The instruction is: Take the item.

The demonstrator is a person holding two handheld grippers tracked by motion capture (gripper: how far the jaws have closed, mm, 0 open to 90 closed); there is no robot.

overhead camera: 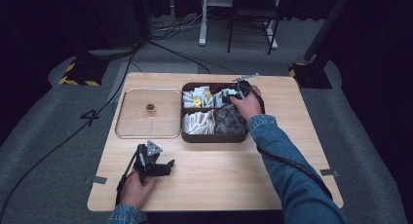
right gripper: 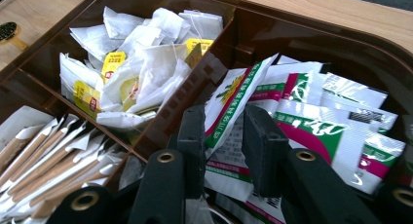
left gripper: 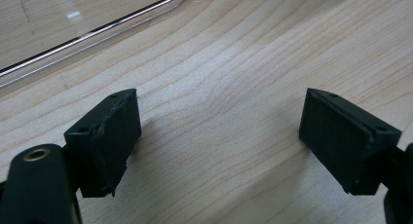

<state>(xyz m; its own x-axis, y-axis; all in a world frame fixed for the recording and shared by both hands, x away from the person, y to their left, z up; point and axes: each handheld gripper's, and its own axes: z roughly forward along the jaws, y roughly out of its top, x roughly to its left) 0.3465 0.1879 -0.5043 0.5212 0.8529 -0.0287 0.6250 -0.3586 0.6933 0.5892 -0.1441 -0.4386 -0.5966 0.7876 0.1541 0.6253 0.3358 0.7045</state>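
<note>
Overhead and gripper views of a packet being picked from a divided box. Your right gripper (overhead camera: 237,94) reached into the brown box (overhead camera: 214,138) at the 1 o'clock side of the table (overhead camera: 219,180), over its far-right compartment. In the right gripper view its jaws stood narrow, closed on the upper edge of a green-and-white packet (right gripper: 229,104), which stood tilted between them above the other packets (right gripper: 336,121) of the same kind. Gripping the edge rather than the flat face probably let you lift one packet clear without dragging its neighbours. At 10 o'clock of the held packet lay a compartment of white tea bags (right gripper: 146,63) with yellow tags; at 8 o'clock lay paper-wrapped sticks (right gripper: 44,160).

Your left gripper (overhead camera: 155,164) rested low at 7 o'clock on the table, its jaws wide apart and holding nothing, with bare wood between them (left gripper: 219,126). It was likely parked there to stay clear of the working arm. The clear lid (overhead camera: 148,113) lay flat at 9 o'clock of the box, presumably set aside to open it.

Your hand (overhead camera: 249,106) covered much of the right gripper from above. The near-right compartment's dark contents (overhead camera: 229,121) were hard to make out, and the print on the packets was too small to read.
</note>
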